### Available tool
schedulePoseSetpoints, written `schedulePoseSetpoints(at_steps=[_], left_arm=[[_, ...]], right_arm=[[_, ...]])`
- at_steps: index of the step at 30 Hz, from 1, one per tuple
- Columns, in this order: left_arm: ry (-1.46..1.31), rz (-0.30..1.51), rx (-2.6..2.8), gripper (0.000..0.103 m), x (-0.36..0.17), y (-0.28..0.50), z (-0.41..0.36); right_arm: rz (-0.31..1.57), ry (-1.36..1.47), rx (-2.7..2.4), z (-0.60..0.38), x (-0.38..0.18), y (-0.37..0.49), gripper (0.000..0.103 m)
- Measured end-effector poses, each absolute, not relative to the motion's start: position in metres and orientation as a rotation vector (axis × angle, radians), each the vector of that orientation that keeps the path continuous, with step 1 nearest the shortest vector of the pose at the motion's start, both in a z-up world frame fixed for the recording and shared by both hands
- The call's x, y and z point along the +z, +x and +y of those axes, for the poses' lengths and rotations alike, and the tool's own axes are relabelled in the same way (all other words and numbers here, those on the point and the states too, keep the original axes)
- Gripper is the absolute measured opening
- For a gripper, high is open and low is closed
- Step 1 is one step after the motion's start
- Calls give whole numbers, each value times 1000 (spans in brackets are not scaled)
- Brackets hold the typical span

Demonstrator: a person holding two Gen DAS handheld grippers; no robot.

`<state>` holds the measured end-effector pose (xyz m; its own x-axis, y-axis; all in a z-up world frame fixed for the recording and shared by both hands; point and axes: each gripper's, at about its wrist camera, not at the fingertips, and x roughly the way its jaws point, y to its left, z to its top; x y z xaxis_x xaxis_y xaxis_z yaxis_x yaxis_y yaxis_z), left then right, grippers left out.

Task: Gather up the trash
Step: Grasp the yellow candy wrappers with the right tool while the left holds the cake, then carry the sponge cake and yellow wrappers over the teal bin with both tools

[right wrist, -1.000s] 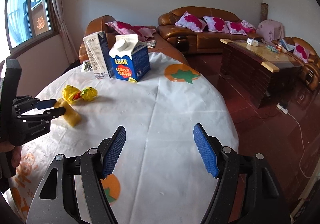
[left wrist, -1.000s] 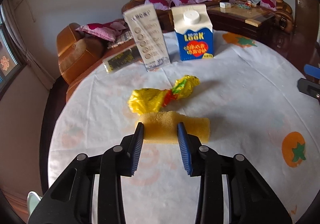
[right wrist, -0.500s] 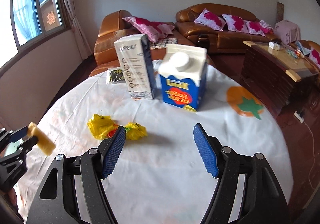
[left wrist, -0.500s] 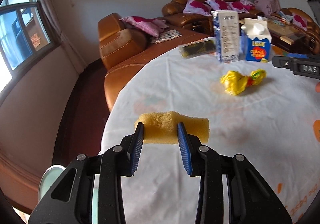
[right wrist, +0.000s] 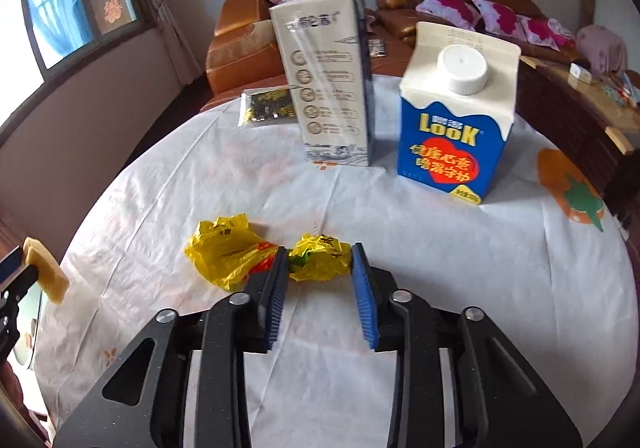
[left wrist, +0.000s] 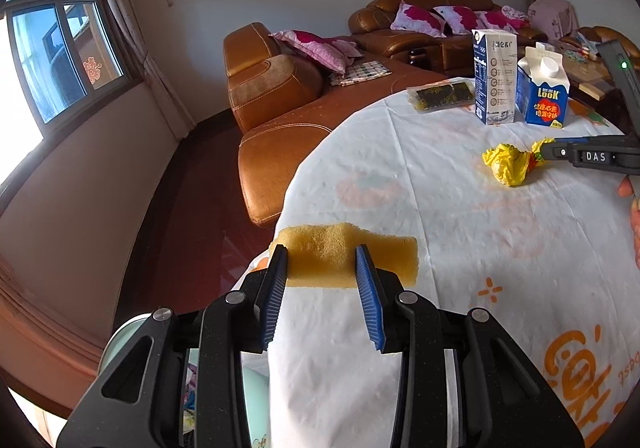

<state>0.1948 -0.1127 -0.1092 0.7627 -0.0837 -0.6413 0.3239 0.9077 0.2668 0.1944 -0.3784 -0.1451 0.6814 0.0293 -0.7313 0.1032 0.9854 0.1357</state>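
The surface [right wrist: 400, 288] is wearing a white cloth with orange fruit prints and is filling most of both views. Behind it, at 12 o'clock in the right wrist view, a brown sofa [right wrist: 240, 44] is standing against the wall.

On the surface, a tall white carton [right wrist: 328, 84] is standing upright at 12 o'clock in the right wrist view, and a blue carton [right wrist: 452, 136] with a white cap is standing just beside it at 1 o'clock. A dark packet [right wrist: 268, 106] is lying flat at 11 o'clock, partly behind the white carton.

The left tongs [left wrist: 322, 268] are sitting partly closed, pinching a sponge [left wrist: 348, 254] between the blue pads; the sponge is sticking out past the right pad and hanging over the surface's edge at 9 o'clock. In the right wrist view the same sponge is showing at 9 o'clock, off the surface's rim.

The right tongs [right wrist: 320, 270] are sitting narrowed around one end of a wrapper [right wrist: 240, 254], a crumpled yellow piece lying on the cloth near the middle. Both pads are touching that bunched end, while the larger lump is lying outside the left pad at 10 o'clock. In the left wrist view the wrapper is appearing at 2 o'clock, with the right tongs reaching it from 3 o'clock.
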Motion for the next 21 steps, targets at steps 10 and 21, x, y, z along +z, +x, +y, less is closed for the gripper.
schedulePoseSetpoints(at_steps=[10,21], left_arm=[[377,632,-192,35,-89,170,-78],[374,630,-86,35,-83,146,-21]], right_arm=[[776,136,-1,-352,-134,171,19],[688,75,111,-304,-97,161,19]])
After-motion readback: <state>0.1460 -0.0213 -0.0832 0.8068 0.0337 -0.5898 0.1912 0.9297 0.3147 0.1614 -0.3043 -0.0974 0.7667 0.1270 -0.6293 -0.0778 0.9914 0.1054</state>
